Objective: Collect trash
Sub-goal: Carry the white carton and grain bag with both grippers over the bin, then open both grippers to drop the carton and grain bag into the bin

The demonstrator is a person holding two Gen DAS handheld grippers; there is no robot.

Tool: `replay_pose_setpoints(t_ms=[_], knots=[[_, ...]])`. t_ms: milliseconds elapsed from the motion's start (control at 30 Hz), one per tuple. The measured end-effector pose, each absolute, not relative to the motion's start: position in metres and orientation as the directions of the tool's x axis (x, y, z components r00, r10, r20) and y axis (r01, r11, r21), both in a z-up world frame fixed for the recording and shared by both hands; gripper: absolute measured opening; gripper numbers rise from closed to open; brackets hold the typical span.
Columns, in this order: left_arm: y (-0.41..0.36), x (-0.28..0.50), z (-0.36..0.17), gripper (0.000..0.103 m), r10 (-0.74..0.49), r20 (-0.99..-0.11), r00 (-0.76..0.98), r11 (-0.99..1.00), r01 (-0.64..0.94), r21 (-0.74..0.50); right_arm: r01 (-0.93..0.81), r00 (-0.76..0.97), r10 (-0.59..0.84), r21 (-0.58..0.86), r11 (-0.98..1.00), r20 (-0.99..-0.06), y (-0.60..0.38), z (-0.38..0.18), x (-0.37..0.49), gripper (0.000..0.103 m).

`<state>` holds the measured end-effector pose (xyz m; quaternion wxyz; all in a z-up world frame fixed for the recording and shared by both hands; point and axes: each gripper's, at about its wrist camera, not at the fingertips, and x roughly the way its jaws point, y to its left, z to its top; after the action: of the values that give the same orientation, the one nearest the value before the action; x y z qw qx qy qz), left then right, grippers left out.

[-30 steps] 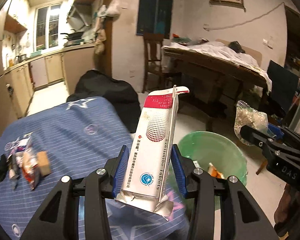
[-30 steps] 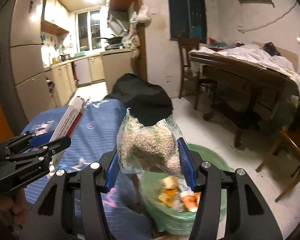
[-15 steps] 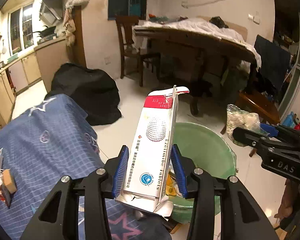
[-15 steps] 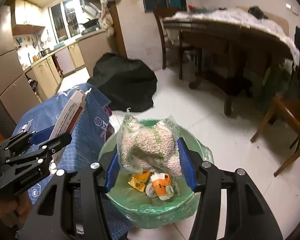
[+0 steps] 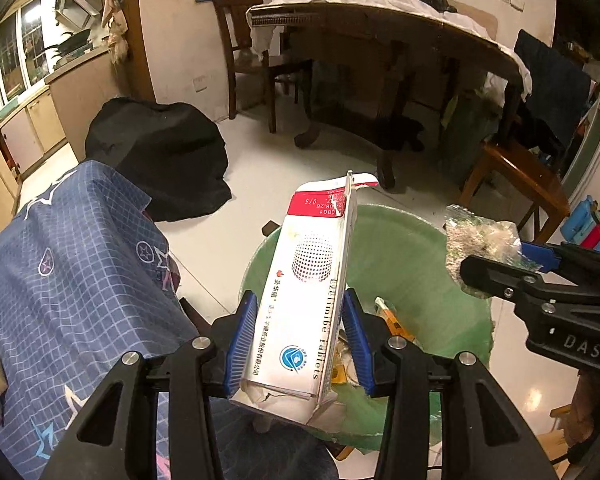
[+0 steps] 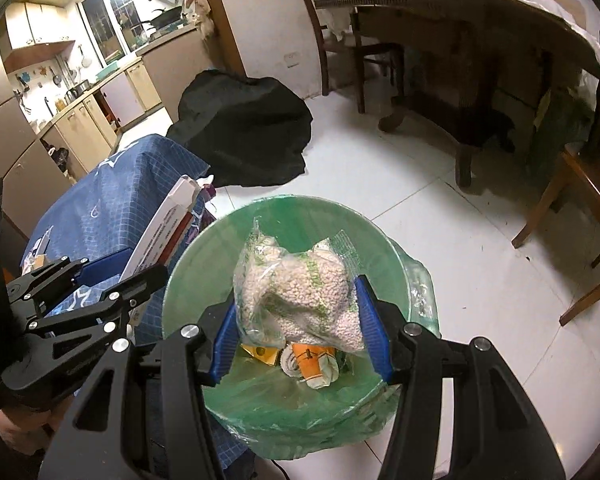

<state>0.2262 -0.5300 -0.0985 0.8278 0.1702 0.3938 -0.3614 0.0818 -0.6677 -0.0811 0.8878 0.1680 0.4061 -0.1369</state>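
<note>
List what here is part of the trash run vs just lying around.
In the job:
- tablet box in left gripper
- bag of pellets in right gripper
- green-lined trash bin

Lying about:
- black cover
- dining table
- wooden chair
- blue tablecloth

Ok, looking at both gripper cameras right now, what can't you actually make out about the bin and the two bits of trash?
- Left wrist view: much of the green bin's floor is hidden by the tablet box in the left gripper.
- Right wrist view: the bag of pellets in the right gripper covers part of the trash below.
- Both views: the bin's base is hidden by its own rim and liner.
- The pellets' kind: too small to tell.
</note>
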Motion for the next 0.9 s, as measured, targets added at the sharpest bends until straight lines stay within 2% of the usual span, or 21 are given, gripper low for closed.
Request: replay_pose_setpoints(t_ms=[900], knots=[[-0.545,0.229,-0.119,0.047,-0.43,-0.79,0.438,0.685,0.728,0.03,0.394,0.622,-0.103,0.197,0.898,-0.776,-0.687,-0.092,0.082,0.054]])
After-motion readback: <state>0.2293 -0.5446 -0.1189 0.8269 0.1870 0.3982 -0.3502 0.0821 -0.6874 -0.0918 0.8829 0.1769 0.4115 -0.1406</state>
